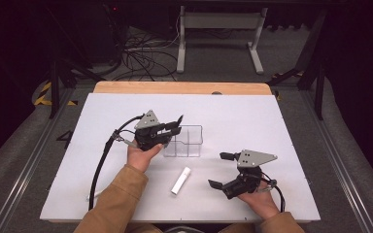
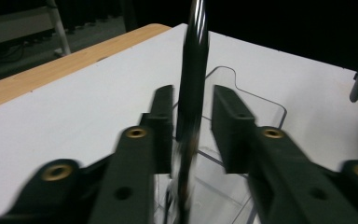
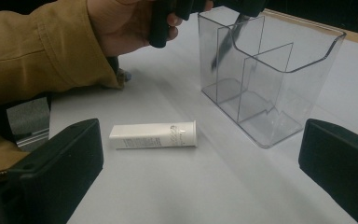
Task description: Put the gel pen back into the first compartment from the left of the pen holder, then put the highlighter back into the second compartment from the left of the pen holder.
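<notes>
Left gripper (image 2: 192, 128) hangs over the clear organizer (image 1: 187, 141), its jaws parted and clear of the slim dark pen-like thing (image 2: 192, 70) upright between them and dropping, blurred, into a compartment: light, stiff and glossy, likely slippery, best pinched mid-shaft. Right gripper (image 1: 225, 170) rests wide open near the white tube (image 1: 180, 180) on the smooth white table (image 1: 272, 121), with cables on the dark floor beyond.

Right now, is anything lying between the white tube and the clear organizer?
Nothing. Only bare white table top separates the white tube from the clear organizer, as the right gripper view shows plainly.
</notes>
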Available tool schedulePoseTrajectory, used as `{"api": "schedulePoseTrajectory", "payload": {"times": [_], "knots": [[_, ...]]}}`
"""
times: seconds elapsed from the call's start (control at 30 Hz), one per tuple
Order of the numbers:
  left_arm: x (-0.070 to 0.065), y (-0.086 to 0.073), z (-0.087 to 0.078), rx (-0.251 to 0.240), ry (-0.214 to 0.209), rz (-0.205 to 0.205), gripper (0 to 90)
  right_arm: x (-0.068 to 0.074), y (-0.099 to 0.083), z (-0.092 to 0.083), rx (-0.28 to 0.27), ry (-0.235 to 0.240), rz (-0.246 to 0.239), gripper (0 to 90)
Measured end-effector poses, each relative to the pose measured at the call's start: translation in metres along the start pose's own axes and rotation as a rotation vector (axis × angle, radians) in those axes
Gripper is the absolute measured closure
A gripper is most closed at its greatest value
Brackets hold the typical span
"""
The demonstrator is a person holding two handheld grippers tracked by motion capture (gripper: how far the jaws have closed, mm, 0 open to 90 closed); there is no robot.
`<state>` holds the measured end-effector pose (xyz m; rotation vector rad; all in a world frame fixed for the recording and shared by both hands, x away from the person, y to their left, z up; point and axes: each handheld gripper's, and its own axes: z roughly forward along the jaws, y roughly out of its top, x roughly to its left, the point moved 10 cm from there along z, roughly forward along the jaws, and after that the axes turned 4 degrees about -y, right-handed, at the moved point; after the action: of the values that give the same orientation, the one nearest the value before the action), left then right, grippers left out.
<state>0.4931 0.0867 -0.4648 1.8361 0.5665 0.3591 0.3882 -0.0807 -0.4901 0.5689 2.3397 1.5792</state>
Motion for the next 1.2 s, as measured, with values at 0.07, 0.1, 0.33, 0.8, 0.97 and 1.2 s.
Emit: {"api": "schedulePoseTrajectory", "payload": {"times": [0.07,0.1,0.33,0.8,0.97,1.2], "knots": [[0.000,0.004,-0.003,-0.013,0.027,-0.010,52.6,-0.001,0.000,0.000,-0.002,-0.002,0.001,0.2],[0.002,0.006,-0.005,-0.013,0.051,-0.015,44.7,-0.001,0.000,-0.001,-0.002,-0.003,0.002,0.2],[-0.002,0.031,-0.033,-0.064,0.090,-0.022,25.5,-0.003,0.001,-0.002,-0.006,-0.010,0.007,0.2],[-0.021,0.047,-0.057,-0.039,0.077,0.011,17.7,-0.005,0.002,-0.004,-0.017,-0.016,0.008,0.2],[-0.023,0.046,-0.063,0.001,0.070,0.006,16.2,-0.005,0.003,-0.004,-0.019,-0.018,0.008,0.2],[-0.028,0.044,-0.076,0.037,0.060,0.007,13.2,-0.007,0.003,-0.006,-0.025,-0.029,0.007,0.2]]}}
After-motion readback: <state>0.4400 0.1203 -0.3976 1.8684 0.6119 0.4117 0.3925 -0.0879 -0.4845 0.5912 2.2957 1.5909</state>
